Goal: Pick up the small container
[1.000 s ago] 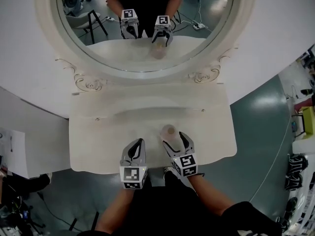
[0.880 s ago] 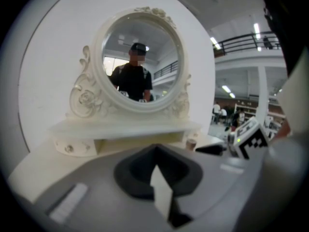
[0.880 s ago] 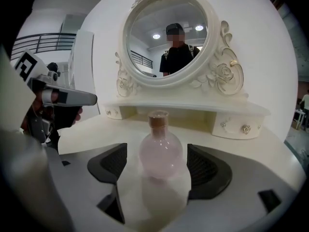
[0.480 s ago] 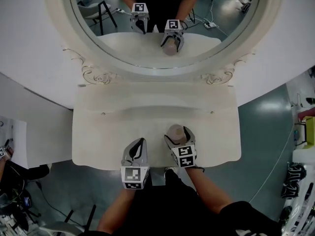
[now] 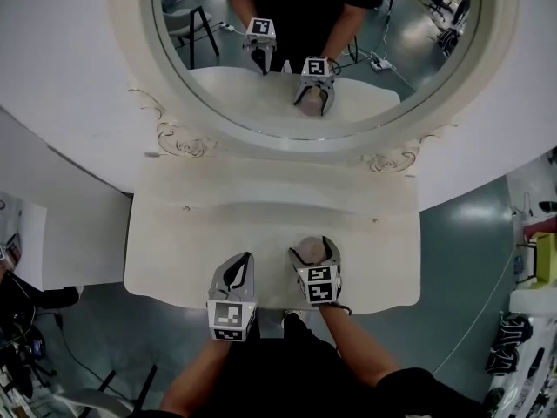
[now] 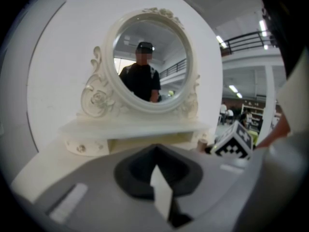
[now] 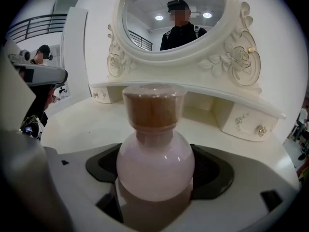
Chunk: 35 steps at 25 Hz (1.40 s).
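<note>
The small container (image 7: 155,156) is a round pinkish bottle with a brown cork-like cap. It stands upright between the jaws of my right gripper (image 7: 154,185), with a narrow gap showing on each side. Its base is hidden behind the gripper body. In the head view the bottle (image 5: 305,250) is near the front edge of the cream dressing table (image 5: 191,233), inside my right gripper (image 5: 315,254), which is open. My left gripper (image 5: 237,266) hovers just to the left with its jaws together and nothing in them. In the left gripper view, my left gripper (image 6: 157,180) points at the mirror.
A large oval mirror (image 5: 365,33) in an ornate cream frame rises behind the table and reflects both grippers and the person. A low shelf with small drawers (image 7: 248,124) runs under the mirror. The table's front edge (image 5: 261,303) is close to both grippers. Grey floor surrounds the table.
My right gripper has slid forward so the bottle now sits deeper between its jaws, which have spread slightly wider. The left gripper has stayed put. The head camera has shifted.
</note>
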### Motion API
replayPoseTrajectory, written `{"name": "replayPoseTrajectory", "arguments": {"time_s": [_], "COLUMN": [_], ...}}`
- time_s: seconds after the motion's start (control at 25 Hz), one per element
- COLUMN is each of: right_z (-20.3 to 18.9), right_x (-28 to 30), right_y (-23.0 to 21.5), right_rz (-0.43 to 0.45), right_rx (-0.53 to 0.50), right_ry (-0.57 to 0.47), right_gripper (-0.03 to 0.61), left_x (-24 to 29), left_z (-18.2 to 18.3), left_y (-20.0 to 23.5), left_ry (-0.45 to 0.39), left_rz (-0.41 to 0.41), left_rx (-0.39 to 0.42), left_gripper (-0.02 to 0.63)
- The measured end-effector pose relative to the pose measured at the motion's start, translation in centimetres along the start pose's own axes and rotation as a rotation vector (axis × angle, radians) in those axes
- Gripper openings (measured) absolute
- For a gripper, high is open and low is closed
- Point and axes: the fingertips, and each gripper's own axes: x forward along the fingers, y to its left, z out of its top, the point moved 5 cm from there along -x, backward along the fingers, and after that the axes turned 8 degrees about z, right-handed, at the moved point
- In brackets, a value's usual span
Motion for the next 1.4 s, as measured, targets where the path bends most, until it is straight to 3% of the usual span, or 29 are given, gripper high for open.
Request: {"name": "replayPoseTrajectory", "arguments": {"time_s": [0.76,1.12,1.4], "right_z": [0.0,1.2,5.8], "right_x": [0.1,-1.4,-5.1], "right_y": [-0.5,-0.6,-0.1], "right_rz": [0.019,0.054,0.067], "right_rx": [0.017,0.056,0.051], "right_ry": [0.024,-0.077,-0.232], "right_gripper": [0.371,0.371,0.371], "left_x": [-0.8,-1.1,-0.9], "left_z": [0.2,0.8,1.5], "left_y": [-0.2,-0.6,-1.3], "left_ry": [-0.021,-0.023,-0.035], "left_rz": [0.009,0.001,-0.025], "left_rx": [0.010,0.022,0.032], "left_gripper": [0.006,0.006,0.006]}}
